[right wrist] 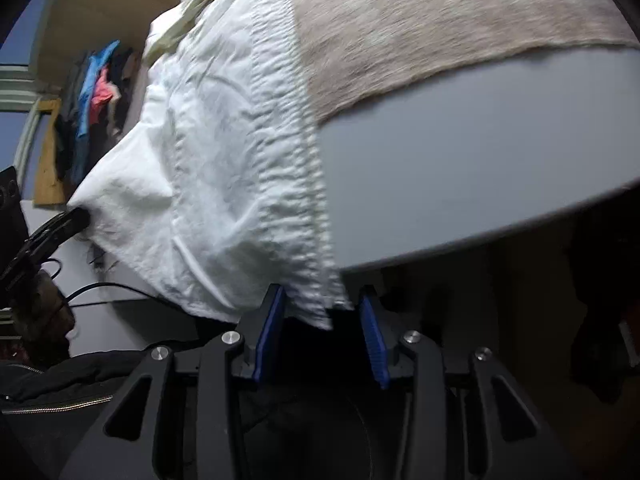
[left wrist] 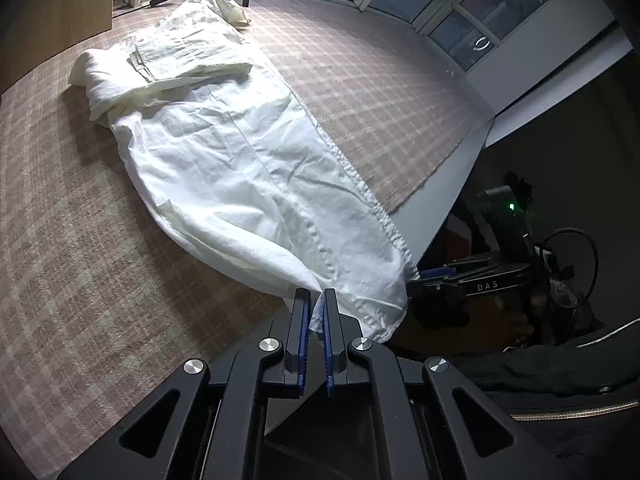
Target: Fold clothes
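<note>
1. Left wrist view: my left claw (left wrist: pixel 316 298) is clamped on a corner of the white crumpled cotton garment (left wrist: pixel 240 152), the two blue pads nearly together with a pinch of cloth between them.
2. From that claw the garment stretches away and up to the left across the beige checked cloth (left wrist: pixel 380 92) that covers the grey tabletop (left wrist: pixel 452 208). Its far end is bunched into folds, with a cream-coloured layer on top.
3. A gathered, elastic-looking hem runs down the garment's right-hand edge, ending just right of the claw, where the cloth hangs over the tabletop's edge.
4. To the right of my left claw, past the draped hem, I see the right claw (left wrist: pixel 420 276) lying low beside the tabletop's edge, black with a blue pad; from here I cannot tell how its jaws stand.
5. Right wrist view: my right claw (right wrist: pixel 322 304) has its jaws apart and widening. The gathered hem of the garment (right wrist: pixel 224 160) hangs between the blue pads, and neither pad presses on it.
6. Ahead of this claw the garment runs up and away; to its right lie bare grey tabletop (right wrist: pixel 460 168) and, further off, the beige cloth (right wrist: pixel 420 20).
7. Far left of this claw, the left claw (right wrist: pixel 78 218) grips the garment's other corner, pulling it to a point.
8. This view is blurred.
</note>
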Demonstrator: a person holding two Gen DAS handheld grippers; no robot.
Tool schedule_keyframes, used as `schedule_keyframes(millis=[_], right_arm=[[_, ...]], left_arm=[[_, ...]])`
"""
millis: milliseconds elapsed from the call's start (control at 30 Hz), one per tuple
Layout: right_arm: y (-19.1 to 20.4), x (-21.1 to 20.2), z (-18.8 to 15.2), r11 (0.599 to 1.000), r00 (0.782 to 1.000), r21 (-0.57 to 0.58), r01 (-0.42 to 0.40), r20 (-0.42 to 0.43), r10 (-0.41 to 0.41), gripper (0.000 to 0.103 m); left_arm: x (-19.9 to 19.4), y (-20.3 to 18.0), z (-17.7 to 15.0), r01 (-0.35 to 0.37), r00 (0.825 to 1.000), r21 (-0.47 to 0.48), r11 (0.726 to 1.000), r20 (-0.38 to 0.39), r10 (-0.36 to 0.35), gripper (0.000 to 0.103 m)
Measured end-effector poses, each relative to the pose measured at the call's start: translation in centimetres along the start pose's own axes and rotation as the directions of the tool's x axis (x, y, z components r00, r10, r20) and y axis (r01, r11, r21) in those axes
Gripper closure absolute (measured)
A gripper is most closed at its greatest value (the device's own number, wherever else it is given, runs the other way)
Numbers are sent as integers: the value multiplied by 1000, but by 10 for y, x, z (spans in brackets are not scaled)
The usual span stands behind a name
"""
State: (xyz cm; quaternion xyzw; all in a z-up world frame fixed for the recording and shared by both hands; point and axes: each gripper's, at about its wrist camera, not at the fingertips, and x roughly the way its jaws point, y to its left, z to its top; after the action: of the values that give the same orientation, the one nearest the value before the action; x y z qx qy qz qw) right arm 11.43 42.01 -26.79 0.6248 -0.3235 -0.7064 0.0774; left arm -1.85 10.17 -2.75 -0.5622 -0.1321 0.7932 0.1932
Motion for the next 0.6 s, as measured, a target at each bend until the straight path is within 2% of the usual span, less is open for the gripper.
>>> schedule_keyframes(millis=[33,67,100,133,267,333,400,533,600], right_arm=[[0,0,0,1000,1000,1,-12,0,12,65],[0,1,-1,1000,1000,3,-23,0,23,74],[1,-3,-2,1000,1000,0,-30,-6,30,90],[2,-7,-3,999,999,-3,-37,-12,37,95],[17,-35,-3,998,998,-37,-54,15,55,98],[29,-60,6,996,994,-57,-75,71,79,98],[42,-87,20,989,981,-71,-128,141,137,98],[64,-124,55,976,952,-129,-177,227,203,98],[77,-122,86,970,940,-135,-201,251,230,98]], left_arm=[[1,1,-1,-2,1000,-4,1000,-2,2,97],[1,2,-3,-4,1000,-8,1000,-3,4,97],[0,3,-4,-7,1000,-12,1000,-3,7,97],[0,5,-6,-10,1000,-16,1000,-2,10,97],[-4,12,-11,-3,1000,-48,999,8,3,97],[-7,17,-13,2,1000,-76,997,16,-1,97],[-12,22,-13,4,1000,-104,995,29,-1,97],[-25,42,4,17,998,-148,989,66,-7,97],[-32,52,22,-2,996,-130,991,83,13,97]])
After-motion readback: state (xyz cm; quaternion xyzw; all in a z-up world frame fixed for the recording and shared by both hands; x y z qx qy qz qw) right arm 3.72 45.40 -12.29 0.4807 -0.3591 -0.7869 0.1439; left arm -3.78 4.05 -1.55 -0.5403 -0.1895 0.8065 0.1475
